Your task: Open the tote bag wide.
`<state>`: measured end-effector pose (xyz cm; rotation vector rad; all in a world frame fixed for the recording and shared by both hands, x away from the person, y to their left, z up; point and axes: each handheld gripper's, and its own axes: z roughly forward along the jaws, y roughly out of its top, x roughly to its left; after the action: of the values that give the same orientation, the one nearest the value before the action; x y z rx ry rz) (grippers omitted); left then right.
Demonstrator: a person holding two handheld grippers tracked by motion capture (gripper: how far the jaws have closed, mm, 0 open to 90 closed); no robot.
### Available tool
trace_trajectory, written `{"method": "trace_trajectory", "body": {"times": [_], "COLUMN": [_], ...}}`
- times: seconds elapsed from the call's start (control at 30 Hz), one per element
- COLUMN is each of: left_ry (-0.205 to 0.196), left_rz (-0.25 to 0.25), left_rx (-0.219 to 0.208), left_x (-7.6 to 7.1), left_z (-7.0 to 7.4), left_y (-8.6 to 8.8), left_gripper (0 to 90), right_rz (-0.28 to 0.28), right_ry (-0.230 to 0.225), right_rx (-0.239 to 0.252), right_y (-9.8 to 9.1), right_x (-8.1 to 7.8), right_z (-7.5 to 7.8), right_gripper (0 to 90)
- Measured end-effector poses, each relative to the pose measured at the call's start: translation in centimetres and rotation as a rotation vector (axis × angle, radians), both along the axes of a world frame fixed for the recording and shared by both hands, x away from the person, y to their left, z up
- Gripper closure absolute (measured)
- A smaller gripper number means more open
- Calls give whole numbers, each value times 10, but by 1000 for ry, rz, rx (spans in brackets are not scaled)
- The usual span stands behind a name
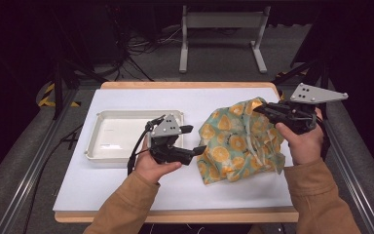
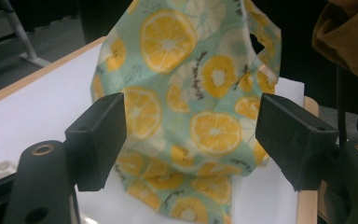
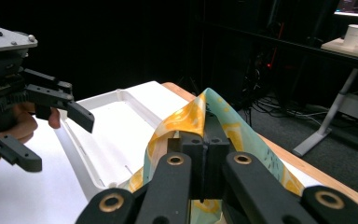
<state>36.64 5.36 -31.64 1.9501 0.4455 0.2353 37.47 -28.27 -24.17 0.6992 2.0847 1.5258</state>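
The right gripper (image 1: 262, 109), a black two-jaw unit topped by a grey three-cornered plate, is clamping the upper edge of the mint-green cloth printed with orange citrus slices (image 1: 237, 141); in the right gripper view its jaws are standing pressed together with the cloth's fold (image 3: 200, 114) rising from between them; the right hand (image 1: 303, 141) is gripping the handle at the table's right side. The left gripper (image 1: 195, 139), of the same build, is standing with its jaws spread wide and holding nothing; in the left gripper view the two black pads (image 2: 101, 135) are framing the cloth (image 2: 186, 88) without touching it; the left hand (image 1: 153, 165) is supporting it from below. The cloth is lying bunched on the right half of the white table surface (image 1: 126, 187), its top corner lifted. The shallow white rectangular plastic tray (image 1: 108, 117) is sitting on the left half of the surface, just beyond the left gripper; both forearms are wearing tan sleeves (image 1: 126, 204).
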Motion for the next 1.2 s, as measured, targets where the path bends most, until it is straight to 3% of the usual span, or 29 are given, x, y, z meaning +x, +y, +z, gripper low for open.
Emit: {"method": "trace_trajectory", "body": {"times": [0.5,0.97,1.2], "left_ry": [-3,17,24], "left_rz": [-36,-62,-40], "left_rx": [-16,-5,-21], "left_x": [9,17,21], "left_z": [8,6,7], "left_y": [-41,-64,-72], "left_gripper": [253,251,244], "right_rz": [37,71,90], "right_ry": [4,11,12], "right_rx": [0,7,3], "right_y": [16,27,35], "right_x": [2,3,1], "right_z": [-3,-5,-7], "right_gripper": [900,900,900]}}
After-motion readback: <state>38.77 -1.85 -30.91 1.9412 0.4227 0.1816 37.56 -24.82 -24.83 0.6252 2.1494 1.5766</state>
